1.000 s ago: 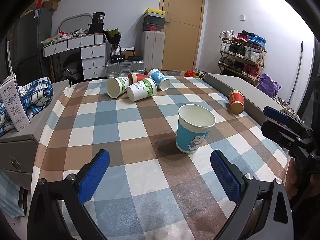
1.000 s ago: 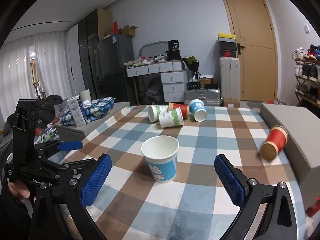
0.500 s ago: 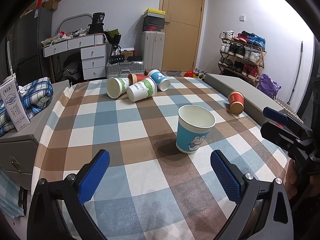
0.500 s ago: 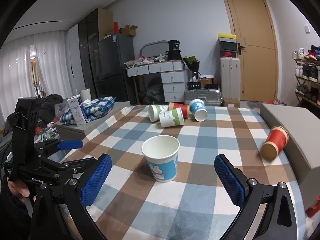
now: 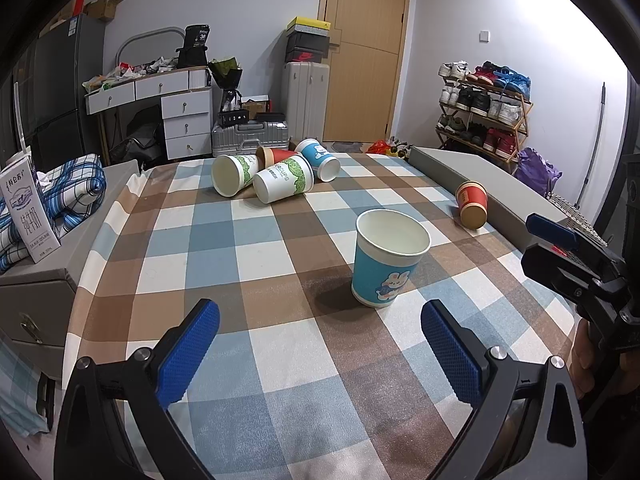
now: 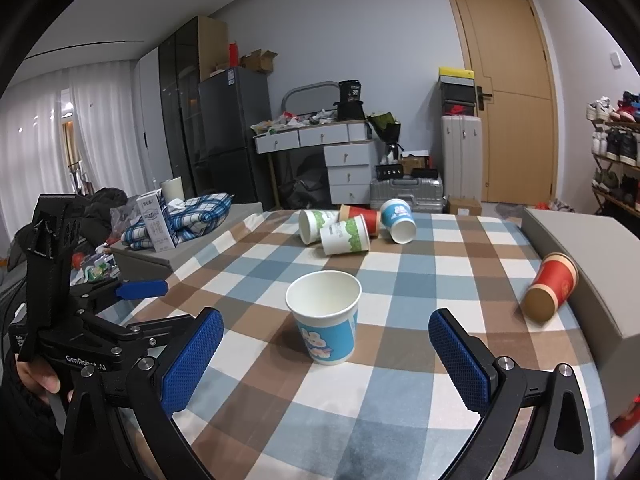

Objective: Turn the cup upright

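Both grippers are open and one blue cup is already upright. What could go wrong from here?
The upright blue cup is light paper; a gripper reaching past it toward the far pile might tip it again. The red cup lies against the grey box, leaving little finger room, and could roll away.

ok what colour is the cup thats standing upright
Blue with a white cartoon rabbit and a white inside; the upright cup shows best in the left wrist view.

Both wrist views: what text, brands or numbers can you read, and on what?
"ERCUPS": green-print cup lying on the table, first letters hidden.
"36": black bag on the desk.
"GenRobot.AI": left gripper body.
Nike swoosh: red shoebox.
Milk carton: Chinese print, too blurred to read.
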`<state>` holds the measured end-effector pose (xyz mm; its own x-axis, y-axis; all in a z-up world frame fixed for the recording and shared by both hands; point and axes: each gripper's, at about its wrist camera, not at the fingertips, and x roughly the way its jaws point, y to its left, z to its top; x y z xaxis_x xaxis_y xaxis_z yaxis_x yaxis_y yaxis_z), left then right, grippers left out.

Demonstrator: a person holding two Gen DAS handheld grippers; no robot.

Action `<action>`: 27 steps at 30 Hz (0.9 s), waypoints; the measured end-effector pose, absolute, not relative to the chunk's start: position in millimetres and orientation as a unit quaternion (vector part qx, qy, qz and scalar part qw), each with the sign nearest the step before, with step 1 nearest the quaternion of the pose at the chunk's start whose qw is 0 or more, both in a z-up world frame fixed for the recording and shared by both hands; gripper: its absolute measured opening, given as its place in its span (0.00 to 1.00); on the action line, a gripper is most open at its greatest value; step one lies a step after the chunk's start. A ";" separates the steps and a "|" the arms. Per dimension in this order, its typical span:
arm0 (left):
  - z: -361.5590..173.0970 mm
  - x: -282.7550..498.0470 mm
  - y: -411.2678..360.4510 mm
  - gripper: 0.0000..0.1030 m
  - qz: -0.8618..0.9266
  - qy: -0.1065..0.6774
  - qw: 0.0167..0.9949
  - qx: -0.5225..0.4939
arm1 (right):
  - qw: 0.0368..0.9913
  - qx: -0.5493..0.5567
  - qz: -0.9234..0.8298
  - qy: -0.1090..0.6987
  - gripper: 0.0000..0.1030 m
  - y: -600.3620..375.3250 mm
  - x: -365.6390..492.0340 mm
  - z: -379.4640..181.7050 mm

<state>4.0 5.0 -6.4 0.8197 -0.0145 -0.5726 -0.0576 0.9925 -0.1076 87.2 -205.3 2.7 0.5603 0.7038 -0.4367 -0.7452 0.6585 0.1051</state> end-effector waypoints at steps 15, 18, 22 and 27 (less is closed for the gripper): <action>-5.4 3.4 1.6 0.96 0.010 0.299 0.952 -0.060 | 0.882 -0.047 0.411 0.225 1.00 -206.6 87.3 1.8; -5.2 2.9 1.8 0.96 0.009 0.299 0.952 -0.060 | 0.882 -0.047 0.412 0.225 1.00 -206.4 87.5 1.6; -5.1 2.7 1.7 0.96 0.010 0.298 0.953 -0.060 | 0.882 -0.046 0.412 0.225 1.00 -206.3 87.5 1.5; -5.2 2.8 1.3 0.96 0.010 0.298 0.953 -0.061 | 0.881 -0.048 0.413 0.227 1.00 -205.6 87.7 0.7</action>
